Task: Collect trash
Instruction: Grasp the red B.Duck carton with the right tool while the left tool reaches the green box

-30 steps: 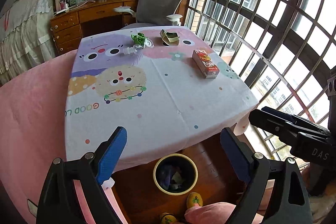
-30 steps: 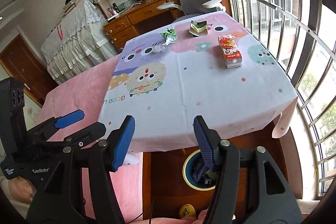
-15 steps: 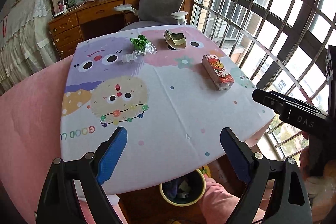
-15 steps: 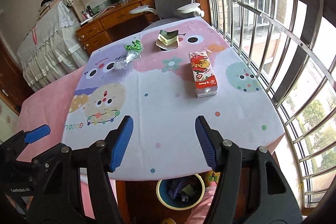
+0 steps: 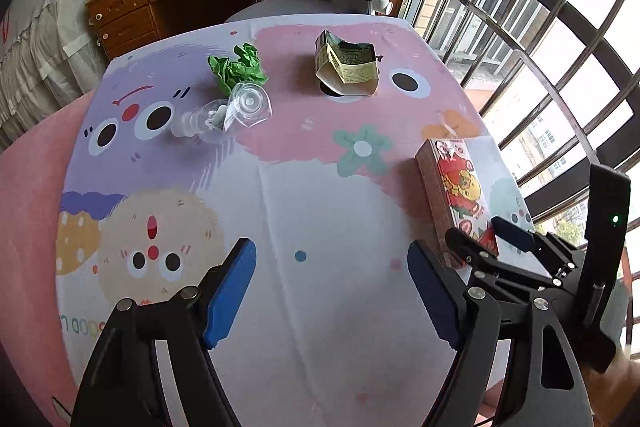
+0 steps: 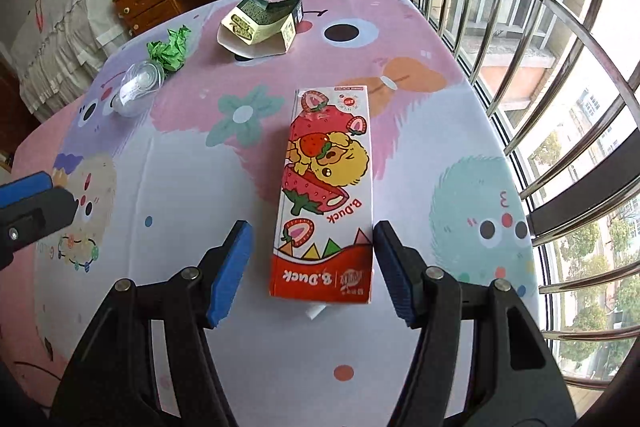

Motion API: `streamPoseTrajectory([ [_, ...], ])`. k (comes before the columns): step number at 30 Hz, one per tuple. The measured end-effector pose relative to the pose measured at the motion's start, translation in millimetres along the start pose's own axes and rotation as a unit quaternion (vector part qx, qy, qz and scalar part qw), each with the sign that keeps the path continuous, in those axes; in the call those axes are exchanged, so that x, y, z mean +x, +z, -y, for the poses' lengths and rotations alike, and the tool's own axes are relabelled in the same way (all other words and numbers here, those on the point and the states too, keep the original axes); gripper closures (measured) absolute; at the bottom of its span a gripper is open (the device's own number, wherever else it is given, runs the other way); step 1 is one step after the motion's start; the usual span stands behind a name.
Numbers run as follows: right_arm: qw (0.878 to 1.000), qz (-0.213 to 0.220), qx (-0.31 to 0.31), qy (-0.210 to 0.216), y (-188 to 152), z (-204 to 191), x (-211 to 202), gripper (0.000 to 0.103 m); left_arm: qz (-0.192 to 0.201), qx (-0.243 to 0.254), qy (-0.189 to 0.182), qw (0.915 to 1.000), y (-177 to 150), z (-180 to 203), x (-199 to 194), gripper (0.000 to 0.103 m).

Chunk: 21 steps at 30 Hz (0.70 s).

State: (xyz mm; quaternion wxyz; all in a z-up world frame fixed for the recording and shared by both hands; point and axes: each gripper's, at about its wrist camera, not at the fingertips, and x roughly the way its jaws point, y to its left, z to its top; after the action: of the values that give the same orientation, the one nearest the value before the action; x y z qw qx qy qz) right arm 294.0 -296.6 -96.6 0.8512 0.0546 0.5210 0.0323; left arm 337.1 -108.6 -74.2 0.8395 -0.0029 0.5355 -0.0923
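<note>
Trash sits in four spots on the cartoon tablecloth (image 6: pixel 192 195), and I have lined up on the nearest one: the strawberry carton (image 6: pixel 326 195) lies flat, its long axis running away from me, near the window edge of the table. My right gripper (image 6: pixel 310 267) is spread wide with the carton's near end between the blue pads; the right pad (image 6: pixel 394 267) looks just beside or touching the carton's edge, the left pad (image 6: pixel 230 267) stands clear of it, so nothing is clamped yet. I came in along the carton's length, I judge, so the fingers can close across its narrow width, the only span that fits them. My left gripper (image 5: pixel 332 295) hangs open and empty over bare cloth nearer the table's middle, kept out of the right one's way and facing the far items. Those are the crumpled green paper (image 5: pixel 238 67), the clear plastic piece (image 5: pixel 236 109) touching it, and the torn box (image 5: pixel 346 67) farther right, apart from both. The bin is not in view now, so I cannot place the drop point.
</note>
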Motion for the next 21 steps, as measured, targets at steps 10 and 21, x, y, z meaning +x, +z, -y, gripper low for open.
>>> streamPoseTrajectory([
  [10, 0.999, -0.016, -0.024, 0.037, 67, 27, 48, 0.053, -0.008, -0.041, -0.01, 0.9991, 102, 21, 67, 0.03],
  [21, 0.998, 0.016, 0.023, 0.061, 166, 53, 76, 0.053, -0.016, -0.089, -0.003, 0.9959, 207, 5, 135, 0.031],
])
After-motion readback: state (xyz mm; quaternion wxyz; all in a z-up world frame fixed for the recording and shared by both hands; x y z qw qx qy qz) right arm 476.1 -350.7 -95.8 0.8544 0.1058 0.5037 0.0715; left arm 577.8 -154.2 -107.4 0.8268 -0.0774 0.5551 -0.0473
